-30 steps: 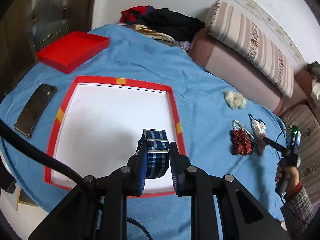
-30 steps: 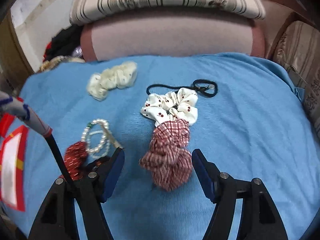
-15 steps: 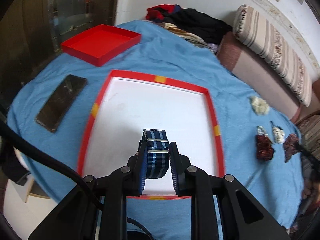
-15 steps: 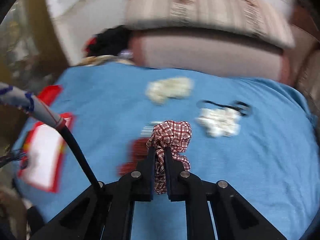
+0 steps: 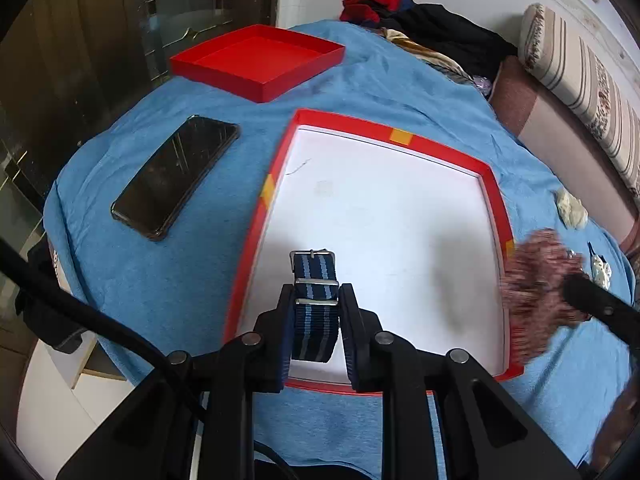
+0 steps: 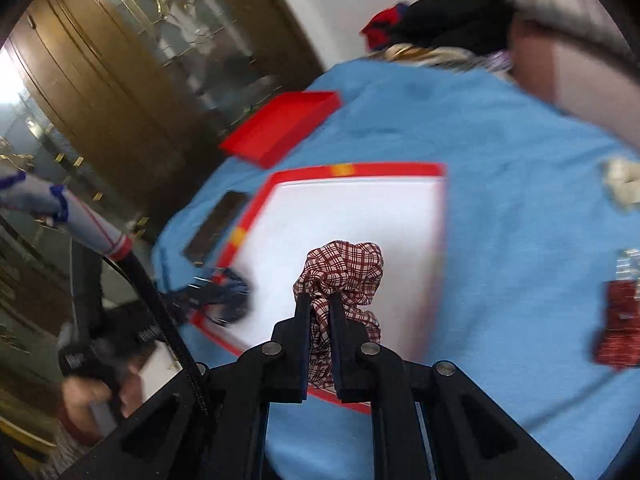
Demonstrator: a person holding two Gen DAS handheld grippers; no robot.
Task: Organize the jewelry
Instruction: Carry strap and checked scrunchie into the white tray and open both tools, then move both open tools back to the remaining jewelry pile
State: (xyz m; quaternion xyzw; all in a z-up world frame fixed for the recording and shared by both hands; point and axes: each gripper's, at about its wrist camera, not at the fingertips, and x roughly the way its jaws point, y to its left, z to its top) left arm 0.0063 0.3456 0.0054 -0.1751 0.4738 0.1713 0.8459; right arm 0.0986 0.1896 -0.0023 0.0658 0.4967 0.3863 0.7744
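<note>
My left gripper (image 5: 316, 312) is shut on a navy and light-blue striped watch strap (image 5: 315, 300), held over the near part of the white tray with a red rim (image 5: 440, 148). My right gripper (image 6: 320, 320) is shut on a red plaid scrunchie (image 6: 340, 276), held above the same tray (image 6: 380, 170). That scrunchie shows blurred at the tray's right edge in the left wrist view (image 5: 536, 280). The left gripper with the strap shows blurred at the tray's left corner in the right wrist view (image 6: 224, 294).
A red box lid (image 5: 256, 60) and a black phone (image 5: 176, 176) lie on the blue cloth left of the tray. A cream scrunchie (image 5: 572, 208), a dark red scrunchie (image 6: 620, 320) and beads lie to the right. A sofa (image 5: 560, 132) stands behind.
My right gripper closed on the plaid scrunchie, lifted it and swung left over the tray. My left gripper with the strap moved left and nearer the tray.
</note>
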